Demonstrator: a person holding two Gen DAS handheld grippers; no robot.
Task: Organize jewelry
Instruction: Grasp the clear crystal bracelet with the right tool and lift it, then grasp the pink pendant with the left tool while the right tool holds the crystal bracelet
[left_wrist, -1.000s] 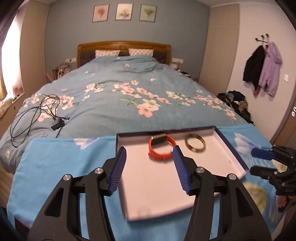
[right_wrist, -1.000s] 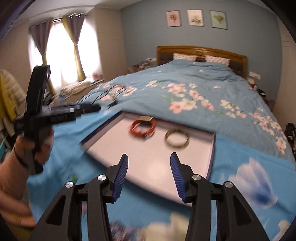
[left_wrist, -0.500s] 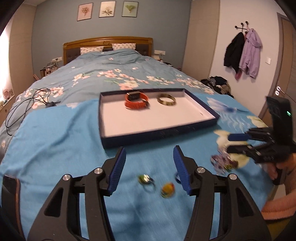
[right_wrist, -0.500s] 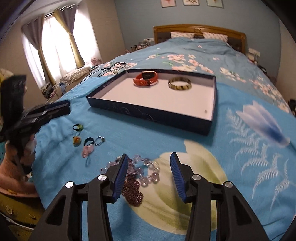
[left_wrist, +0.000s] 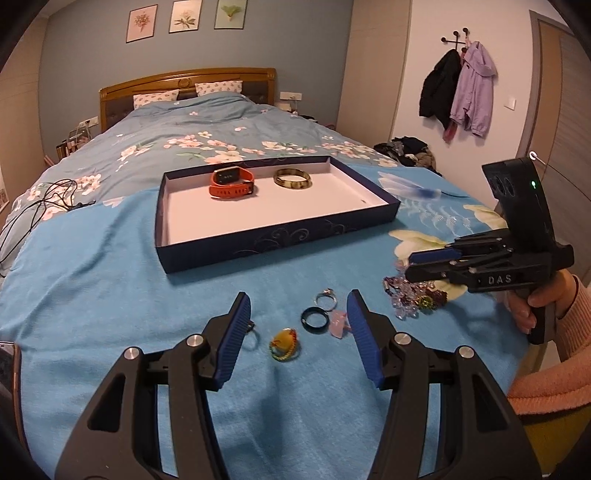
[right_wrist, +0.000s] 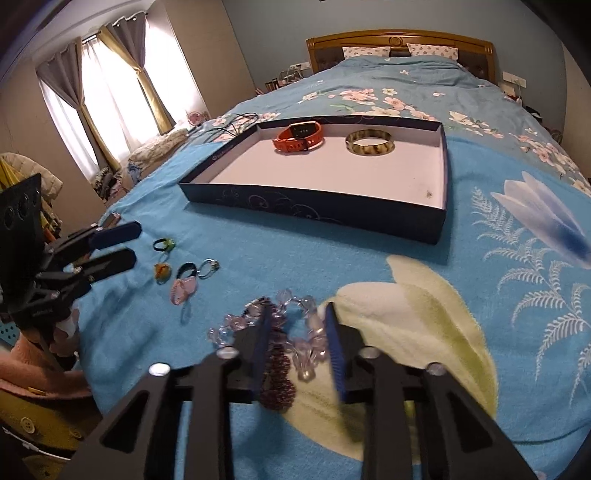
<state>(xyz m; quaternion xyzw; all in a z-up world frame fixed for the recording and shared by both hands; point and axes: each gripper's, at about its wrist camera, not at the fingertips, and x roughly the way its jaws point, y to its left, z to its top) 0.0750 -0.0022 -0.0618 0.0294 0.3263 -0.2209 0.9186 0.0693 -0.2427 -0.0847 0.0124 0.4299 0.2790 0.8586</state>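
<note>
- Right gripper: jaws partly closed around the heap of clear and dark purple beaded bracelets lying on the blue blanket; firm contact cannot be told.
- Heap lies directly between the fingers at 12 o'clock; right is the nearer gripper.
- Navy cardboard tray lies beyond, at 12 o'clock.
- Left gripper: jaws wide apart, empty, over the loose small rings.

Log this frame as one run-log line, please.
left gripper: open above rings | right gripper: closing around bead bracelets, grip unconfirmed | tray: holds orange watch, bangle
</note>
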